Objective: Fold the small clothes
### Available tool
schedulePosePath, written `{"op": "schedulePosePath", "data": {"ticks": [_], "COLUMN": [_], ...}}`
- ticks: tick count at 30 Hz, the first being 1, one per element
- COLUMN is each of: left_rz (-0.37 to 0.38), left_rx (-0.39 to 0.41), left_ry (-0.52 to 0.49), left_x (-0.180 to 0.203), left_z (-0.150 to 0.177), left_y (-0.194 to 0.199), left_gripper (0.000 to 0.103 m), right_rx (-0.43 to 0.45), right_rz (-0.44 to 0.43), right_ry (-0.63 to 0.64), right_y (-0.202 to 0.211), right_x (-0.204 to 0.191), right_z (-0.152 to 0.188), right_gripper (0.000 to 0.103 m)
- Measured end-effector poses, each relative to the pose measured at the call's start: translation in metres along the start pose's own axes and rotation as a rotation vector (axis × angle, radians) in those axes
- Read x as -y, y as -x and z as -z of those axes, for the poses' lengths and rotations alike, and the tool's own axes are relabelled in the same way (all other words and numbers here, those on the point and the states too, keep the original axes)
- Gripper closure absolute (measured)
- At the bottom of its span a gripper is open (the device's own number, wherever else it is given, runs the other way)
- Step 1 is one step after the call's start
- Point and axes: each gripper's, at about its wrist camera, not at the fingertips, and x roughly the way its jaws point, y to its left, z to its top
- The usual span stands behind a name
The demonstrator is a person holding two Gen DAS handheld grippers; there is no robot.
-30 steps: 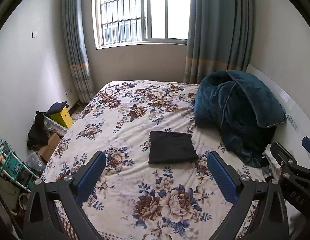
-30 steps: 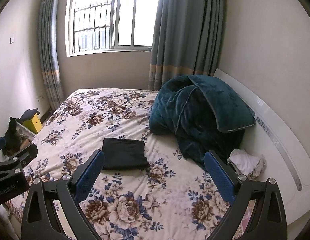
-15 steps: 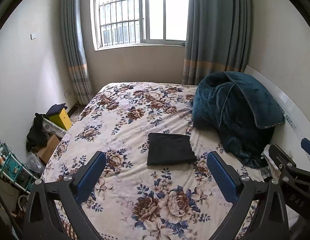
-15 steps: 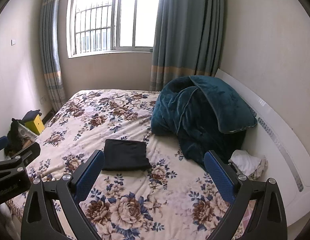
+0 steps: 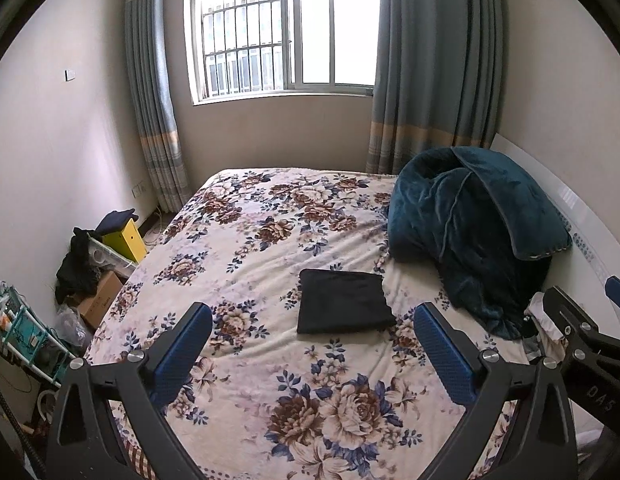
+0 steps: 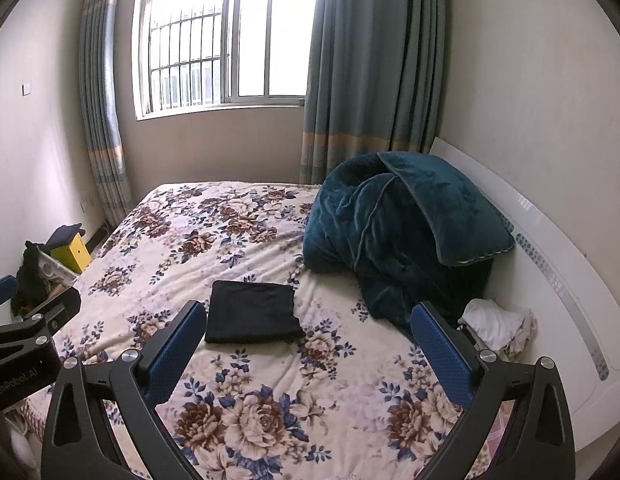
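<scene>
A black garment (image 5: 344,302) lies folded into a flat rectangle on the floral bedspread (image 5: 269,240); it also shows in the right wrist view (image 6: 251,312). My left gripper (image 5: 310,344) is open and empty, held above the bed's near end, short of the garment. My right gripper (image 6: 305,344) is open and empty, also back from the garment, which lies ahead to its left. A crumpled white garment (image 6: 498,326) lies by the headboard, at the far right in the left wrist view (image 5: 546,324).
A heaped teal blanket (image 6: 398,228) fills the bed's right side against the white headboard (image 6: 558,280). Boxes, a yellow box (image 5: 127,238) and dark clothes stand on the floor left of the bed. A rack (image 5: 21,332) stands at the near left.
Both grippers have drawn back and up a little from the bed; the folded black garment looks slightly farther away. It has not moved on the bedspread.
</scene>
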Motion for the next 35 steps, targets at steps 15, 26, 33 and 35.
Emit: {"op": "schedulePosePath", "data": {"ticks": [15,26,33,35], "left_rz": [-0.018,-0.031,-0.048,-0.046], "left_rx": [0.009,0.010,0.028,0.034], "left_ry": [0.001,0.014,0.013,0.012], "left_x": [0.0007,0.0007,0.0024,0.0043], "left_z": [-0.0008,0.0015,0.0032,0.0040], "left_y": [0.0031,0.0054,0.0083,0.0099], "left_gripper": [0.000,0.000,0.000,0.000], "right_rx": [0.000,0.002,0.002,0.002], "right_rz": [-0.011,-0.013,-0.010,-0.011], "right_ry": [0.001,0.001,0.001,-0.001], "right_y": [0.0010,0.0021,0.0031,0.0032], "right_x": [-0.0018,-0.0034,-0.0041,-0.0042], "right_z": [-0.0069,-0.0093,-0.0081,-0.0080], "right_gripper": [0.000,0.000,0.000,0.000]}}
